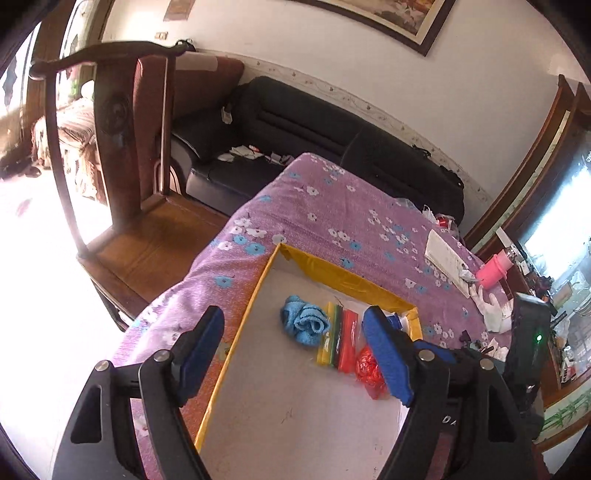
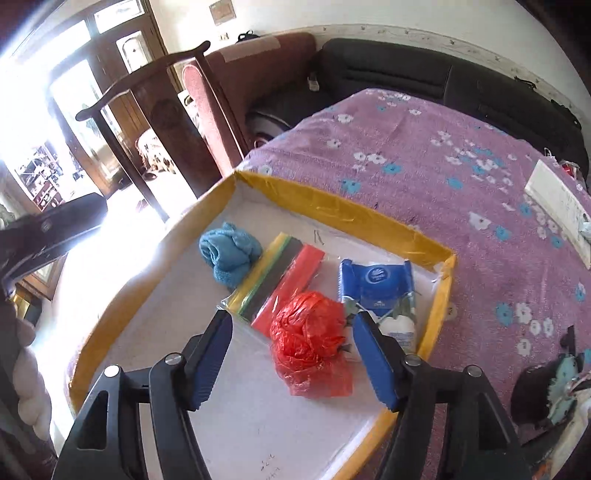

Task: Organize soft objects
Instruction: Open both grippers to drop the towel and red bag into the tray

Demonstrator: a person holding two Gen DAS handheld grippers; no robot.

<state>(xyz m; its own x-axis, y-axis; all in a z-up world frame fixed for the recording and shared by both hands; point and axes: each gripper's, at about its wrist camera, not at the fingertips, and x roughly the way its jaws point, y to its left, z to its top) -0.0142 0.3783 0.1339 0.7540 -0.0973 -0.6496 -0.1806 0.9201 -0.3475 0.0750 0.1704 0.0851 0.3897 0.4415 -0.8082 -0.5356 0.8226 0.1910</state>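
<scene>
We're in a lived-in home sitting room: a black sofa [image 1: 295, 122] against the wall, a dark wooden chair [image 1: 122, 155] beside it, a framed picture [image 1: 399, 18] overhead, and a purple flowered cloth [image 2: 424, 147] over the desk, daylight pouring through a wooden door [image 2: 92, 92].

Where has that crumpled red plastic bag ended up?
In the right wrist view the red plastic bag lies inside the yellow-edged box, between the open jaws, beside the blue tissue pack.
</scene>
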